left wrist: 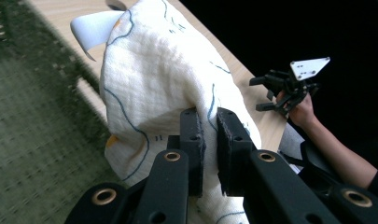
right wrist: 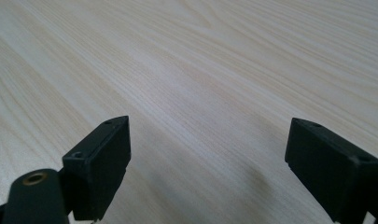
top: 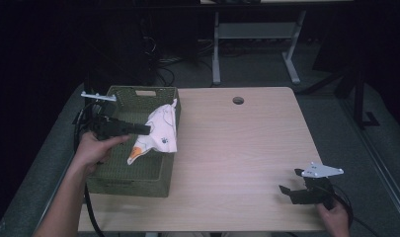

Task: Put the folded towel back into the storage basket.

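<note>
A white cloth (top: 161,131) printed with blue lines and an orange patch hangs over the right rim of a green woven basket (top: 121,180) at the table's left. My left gripper (top: 147,130) is over the basket, shut on a fold of that cloth (left wrist: 158,79); in the left gripper view its jaws pinch the fabric between them (left wrist: 209,140). My right gripper (top: 290,181) rests low over the table's front right corner, open, with bare wood between its jaws (right wrist: 207,154). It also appears far off in the left gripper view (left wrist: 266,93).
The light wooden table (top: 237,148) has a round cable hole (top: 238,100) near its far edge. A white desk frame (top: 254,34) stands on the dark floor behind. Black cables trail off the table's left side.
</note>
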The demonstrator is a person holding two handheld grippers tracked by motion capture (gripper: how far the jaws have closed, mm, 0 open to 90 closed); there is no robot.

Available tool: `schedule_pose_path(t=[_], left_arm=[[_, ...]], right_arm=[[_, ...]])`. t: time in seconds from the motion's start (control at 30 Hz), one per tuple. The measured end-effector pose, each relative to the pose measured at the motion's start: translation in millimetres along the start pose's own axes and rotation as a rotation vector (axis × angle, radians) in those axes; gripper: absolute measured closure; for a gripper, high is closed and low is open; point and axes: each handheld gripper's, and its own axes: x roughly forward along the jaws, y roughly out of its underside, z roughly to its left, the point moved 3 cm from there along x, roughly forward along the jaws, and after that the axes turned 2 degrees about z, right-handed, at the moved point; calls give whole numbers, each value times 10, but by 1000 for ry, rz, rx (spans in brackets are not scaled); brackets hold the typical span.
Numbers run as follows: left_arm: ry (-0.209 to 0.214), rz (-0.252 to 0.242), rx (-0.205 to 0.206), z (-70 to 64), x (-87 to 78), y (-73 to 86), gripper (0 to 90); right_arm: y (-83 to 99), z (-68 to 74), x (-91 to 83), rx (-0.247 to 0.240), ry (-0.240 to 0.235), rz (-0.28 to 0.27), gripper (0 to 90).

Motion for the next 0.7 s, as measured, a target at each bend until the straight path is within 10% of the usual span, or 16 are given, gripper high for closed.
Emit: schedule_pose_path(t=[0.7], left_arm=[[-101, 60, -50, 467, -239, 144, 828]], right_arm=[[37, -38, 30, 18, 16, 21, 137]])
